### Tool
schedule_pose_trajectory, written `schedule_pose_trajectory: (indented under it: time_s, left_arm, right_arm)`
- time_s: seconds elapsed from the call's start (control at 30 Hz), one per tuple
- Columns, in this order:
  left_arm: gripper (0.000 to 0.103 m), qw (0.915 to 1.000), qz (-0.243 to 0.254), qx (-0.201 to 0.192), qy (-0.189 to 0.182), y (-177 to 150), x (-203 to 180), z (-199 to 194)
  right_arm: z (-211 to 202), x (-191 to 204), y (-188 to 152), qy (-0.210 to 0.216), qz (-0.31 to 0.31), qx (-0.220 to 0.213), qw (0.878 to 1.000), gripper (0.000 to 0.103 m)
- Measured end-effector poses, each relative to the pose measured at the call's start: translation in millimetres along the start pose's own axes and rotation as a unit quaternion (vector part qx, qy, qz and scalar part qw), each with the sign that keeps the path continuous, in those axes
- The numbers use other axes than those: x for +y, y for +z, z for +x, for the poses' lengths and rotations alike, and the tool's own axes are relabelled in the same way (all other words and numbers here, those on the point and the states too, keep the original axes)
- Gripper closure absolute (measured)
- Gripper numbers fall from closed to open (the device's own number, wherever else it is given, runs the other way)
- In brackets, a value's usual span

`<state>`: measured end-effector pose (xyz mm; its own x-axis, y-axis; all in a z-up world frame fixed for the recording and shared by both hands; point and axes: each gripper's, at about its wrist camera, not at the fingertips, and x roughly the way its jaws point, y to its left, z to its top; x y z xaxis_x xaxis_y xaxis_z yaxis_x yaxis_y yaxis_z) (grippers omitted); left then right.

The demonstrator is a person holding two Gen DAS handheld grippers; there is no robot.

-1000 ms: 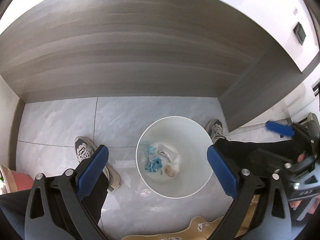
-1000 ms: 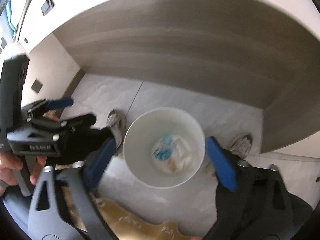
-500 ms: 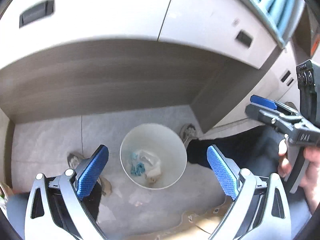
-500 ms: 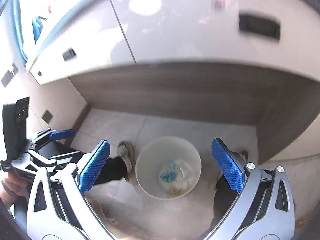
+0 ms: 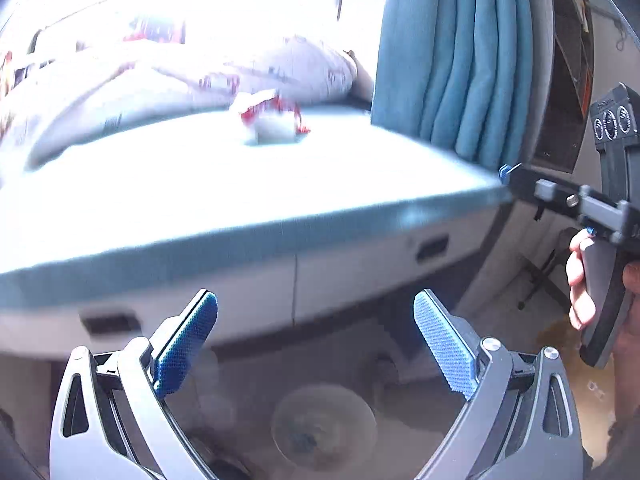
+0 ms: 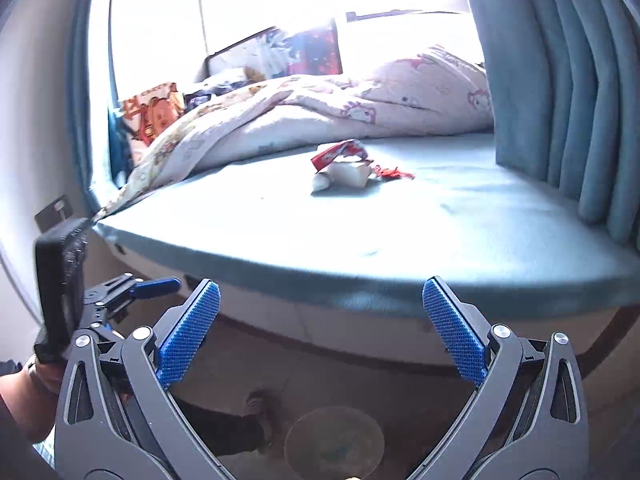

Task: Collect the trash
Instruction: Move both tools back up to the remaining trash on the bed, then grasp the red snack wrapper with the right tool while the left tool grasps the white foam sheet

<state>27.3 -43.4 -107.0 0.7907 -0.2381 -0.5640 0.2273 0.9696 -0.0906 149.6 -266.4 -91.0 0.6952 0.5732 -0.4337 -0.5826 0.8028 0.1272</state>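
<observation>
Both your left claw (image 5: 316, 344) and right claw (image 6: 320, 332) are empty and spread wide, probably lining up on the wrappers (image 6: 352, 164) on the bed (image 6: 440, 216).

Cloth, plastic & metal, mostly matt.
Left gripper (image 5: 316, 312) & right gripper (image 6: 320, 304): matt grey plastic-looking frames w/ shiny metal screw heads; finger pads (image 6: 188, 332) blue, rough dotted texture, rubbery look. Mattress (image 6: 400, 224): smooth teal cloth, matt, slight sheen in window glare. Quilt (image 6: 280, 112): soft printed cloth, crumpled. Curtain (image 6: 560, 100): thick teal cloth, matt, deep folds. Wrapper (image 6: 340, 152): glossy red foil/plastic, crinkled, w/ white paper-like wad (image 6: 348, 174) under it. Drawer fronts (image 5: 360, 268): smooth pale panels, blurred. Bin (image 6: 334, 440) below: pale, plastic-looking, blurred.
</observation>
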Motion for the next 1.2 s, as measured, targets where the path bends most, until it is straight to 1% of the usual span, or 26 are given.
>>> schedule_pose_trajectory:
  time_s: [0.13, 0.2, 0.33, 0.4, 0.53, 0.6, 0.73, 0.8, 0.83, 0.87, 0.9, 0.97, 1.0, 1.03, 1.07, 1.1, 1.17, 1.2]
  left_arm:
    - [0.006, 0.9997, 0.002, -0.014, 0.019, 43, -2, 12]
    - [0.006, 0.9997, 0.003, -0.014, 0.019, 60, 4, 21]
    - [0.006, 0.9995, 0.009, -0.013, 0.029, 90, 25, 42]
    - [0.006, 0.9994, 0.005, -0.005, 0.035, 106, 37, 55]
    - [0.006, 0.9989, -0.011, 0.016, 0.042, 123, 62, 81]
    - [0.006, 0.9984, -0.019, 0.027, 0.046, 131, 74, 96]
    - [0.006, 0.9974, -0.038, 0.045, 0.041, 141, 95, 119]
    - [0.006, 0.9970, -0.047, 0.052, 0.034, 143, 104, 128]
    - [0.006, 0.9967, -0.052, 0.055, 0.030, 144, 108, 132]
    - [0.006, 0.9965, -0.055, 0.057, 0.027, 145, 111, 135]
    - [0.006, 0.9962, -0.059, 0.062, 0.019, 145, 114, 137]
    - [0.006, 0.9949, -0.073, 0.070, -0.003, 146, 118, 141]
    - [0.006, 0.9948, -0.074, 0.070, -0.006, 147, 119, 141]
    - [0.006, 0.9950, -0.072, 0.069, -0.006, 147, 119, 141]
    - [0.006, 0.9953, -0.068, 0.068, -0.005, 149, 118, 140]
    - [0.006, 0.9958, -0.063, 0.066, -0.002, 150, 116, 139]
    - [0.006, 0.9966, -0.054, 0.061, 0.002, 154, 114, 137]
    - [0.006, 0.9968, -0.053, 0.060, 0.003, 157, 114, 137]
  right_arm:
    - [22, -10, 34, -0.030, -0.002, 0.014, 0.999, 0.005]
    - [39, -15, 50, -0.046, -0.013, 0.022, 0.999, 0.005]
    - [83, -26, 82, -0.044, -0.027, 0.033, 0.998, 0.005]
    - [110, -26, 99, -0.040, -0.036, 0.044, 0.998, 0.005]
    - [168, -24, 128, -0.024, -0.037, 0.066, 0.997, 0.005]
    - [198, -24, 138, -0.009, -0.032, 0.080, 0.996, 0.005]
    - [246, -31, 153, -0.018, -0.014, 0.100, 0.995, 0.005]
    - [262, -35, 156, -0.026, -0.002, 0.110, 0.994, 0.006]
    - [267, -35, 157, -0.026, -0.002, 0.112, 0.993, 0.012]
    - [272, -34, 156, -0.028, -0.004, 0.116, 0.993, 0.020]
    - [277, -35, 155, -0.027, -0.005, 0.124, 0.992, 0.023]
    - [283, -35, 152, -0.012, -0.007, 0.130, 0.991, 0.042]
    - [283, -35, 151, -0.010, -0.009, 0.131, 0.991, 0.044]
    - [283, -35, 150, -0.007, -0.011, 0.130, 0.991, 0.049]
    - [282, -35, 150, -0.001, -0.014, 0.128, 0.992, 0.057]
    - [280, -35, 150, 0.003, -0.015, 0.124, 0.992, 0.060]
    - [274, -35, 152, 0.016, -0.020, 0.114, 0.993, 0.080]
    - [271, -36, 153, 0.021, -0.020, 0.108, 0.994, 0.082]
